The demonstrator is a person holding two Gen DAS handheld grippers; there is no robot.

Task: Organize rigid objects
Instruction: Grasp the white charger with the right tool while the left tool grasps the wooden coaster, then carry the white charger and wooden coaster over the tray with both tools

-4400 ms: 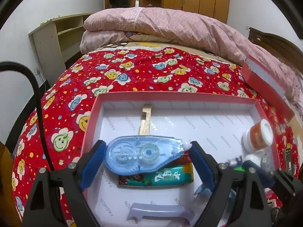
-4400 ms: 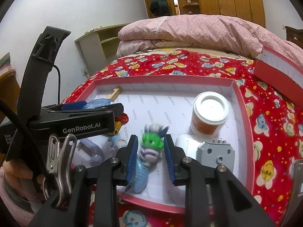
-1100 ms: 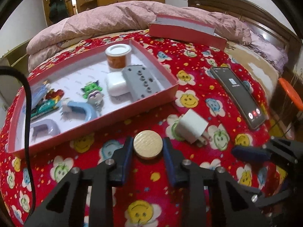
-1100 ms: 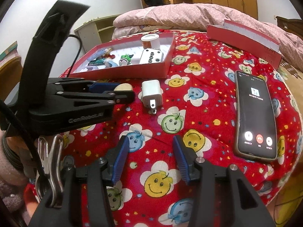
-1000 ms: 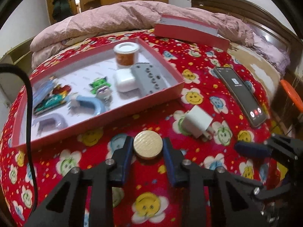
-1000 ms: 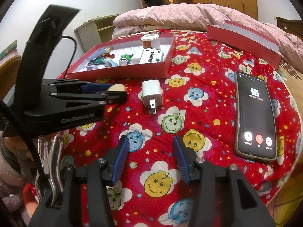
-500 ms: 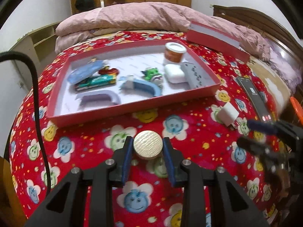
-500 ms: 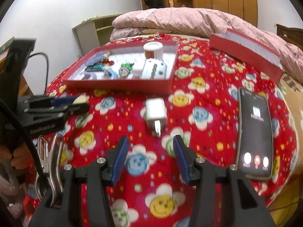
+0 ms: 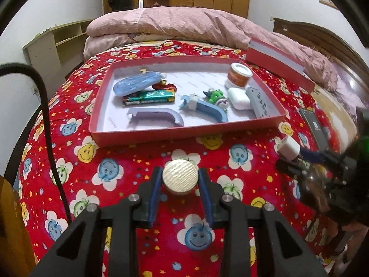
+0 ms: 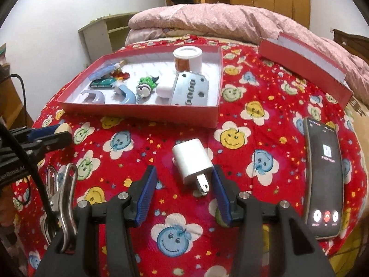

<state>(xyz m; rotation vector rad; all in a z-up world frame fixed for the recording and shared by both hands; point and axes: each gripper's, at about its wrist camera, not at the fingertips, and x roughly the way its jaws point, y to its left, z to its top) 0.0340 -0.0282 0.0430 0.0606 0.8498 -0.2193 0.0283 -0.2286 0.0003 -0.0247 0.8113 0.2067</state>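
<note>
My left gripper (image 9: 180, 180) is shut on a round gold cap (image 9: 180, 177), held above the red bedspread in front of the red box (image 9: 184, 132). The box holds several small objects: a blue tape dispenser (image 9: 136, 84), an orange jar (image 9: 238, 75), a grey block (image 9: 259, 102) and a green toy (image 9: 215, 95). My right gripper (image 10: 184, 184) is open, its fingers on either side of a white charger plug (image 10: 192, 161) that lies on the bedspread. The left gripper also shows at the left of the right wrist view (image 10: 46, 136).
A phone (image 10: 322, 175) with a lit call screen lies to the right of the charger. The box lid (image 10: 304, 57) lies at the back right. A pink quilt (image 9: 173, 26) is piled at the head of the bed. A shelf (image 9: 46, 48) stands by the left wall.
My left gripper has carried the gold cap back and to the left, now facing the box's front. My right gripper has moved forward so its open fingers flank the white charger.
</note>
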